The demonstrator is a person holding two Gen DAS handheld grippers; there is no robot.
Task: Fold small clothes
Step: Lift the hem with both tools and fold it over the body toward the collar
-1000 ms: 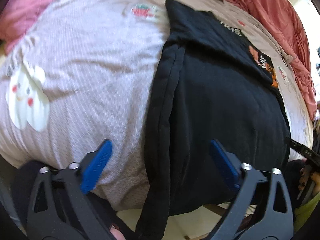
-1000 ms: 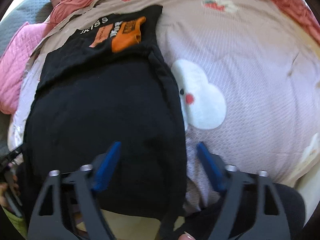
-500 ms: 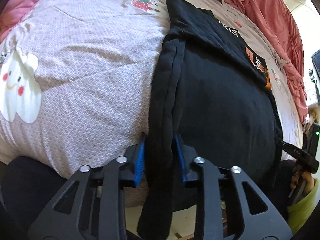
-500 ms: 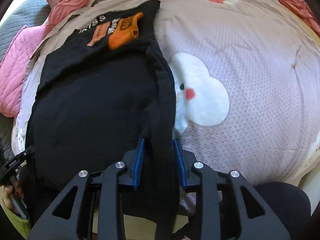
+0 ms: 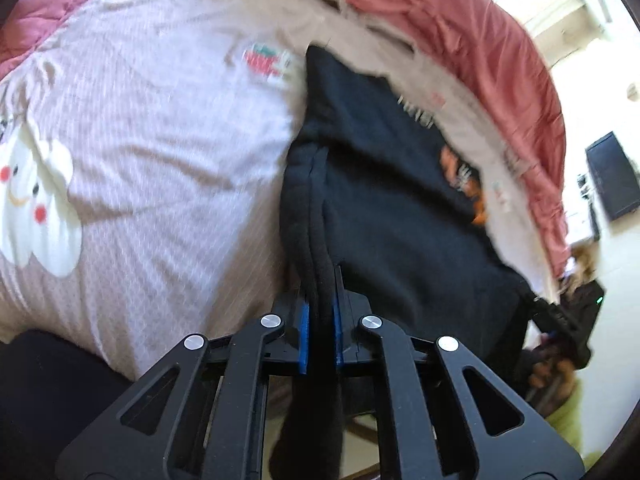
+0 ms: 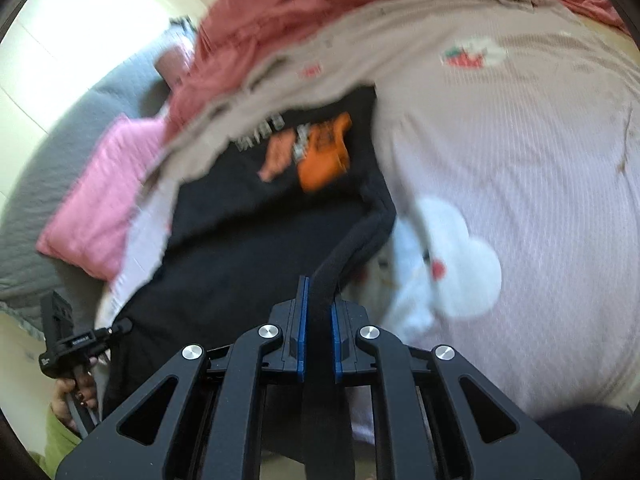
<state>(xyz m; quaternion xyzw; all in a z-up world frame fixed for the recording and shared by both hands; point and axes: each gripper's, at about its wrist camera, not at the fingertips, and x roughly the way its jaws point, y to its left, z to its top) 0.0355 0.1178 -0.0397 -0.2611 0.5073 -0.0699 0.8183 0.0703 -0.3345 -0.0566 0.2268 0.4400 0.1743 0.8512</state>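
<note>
Bright daylight, blown-out window glare far right in the left view, motion blur across both views, strong fisheye bending, dark vignette at corners

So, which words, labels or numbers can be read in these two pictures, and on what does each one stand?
None can be read with certainty.
White lettering on the black garment, above the orange print: too blurred to read in both views.
Small red mark on the beige bedcover: too blurred.
White label on the other hand-held device, seen from the right wrist: too small.

Bare quilt (image 6: 540,168) lies open beside the black garment (image 6: 248,248); the red blanket (image 5: 460,32) crowds the far edge.
</note>
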